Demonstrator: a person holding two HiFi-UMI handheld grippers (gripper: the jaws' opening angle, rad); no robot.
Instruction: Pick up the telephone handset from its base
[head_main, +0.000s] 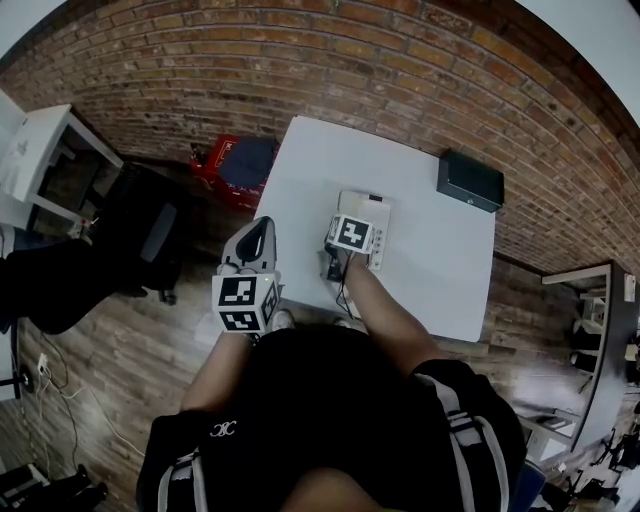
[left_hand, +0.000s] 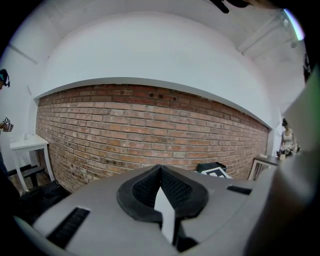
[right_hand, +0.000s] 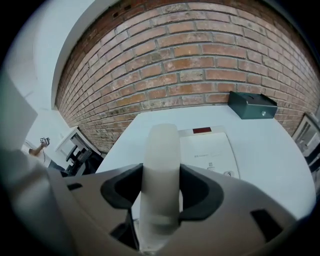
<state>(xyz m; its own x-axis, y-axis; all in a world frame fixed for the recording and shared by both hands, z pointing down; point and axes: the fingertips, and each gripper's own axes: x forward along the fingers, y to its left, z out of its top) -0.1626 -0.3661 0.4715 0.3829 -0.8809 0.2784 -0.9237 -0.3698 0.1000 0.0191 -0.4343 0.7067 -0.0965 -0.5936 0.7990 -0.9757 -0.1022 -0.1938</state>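
Smooth, cream, rounded handset (right_hand: 161, 145) sits clamped in the right claw (right_hand: 161, 192).

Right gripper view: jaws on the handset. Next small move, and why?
Probably a short straight lift: the right gripper is shut on the off-white plastic handset, with the flat white telephone base just beyond it on the white table; clearance can't be judged.

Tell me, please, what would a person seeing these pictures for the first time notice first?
The eye goes first to the right claw, shut on the pale handset at the near end of the telephone base on the white table. The left claw is shut and empty, held beside the table's near left corner. A dark box lies at the table's far right corner, before a brick wall.
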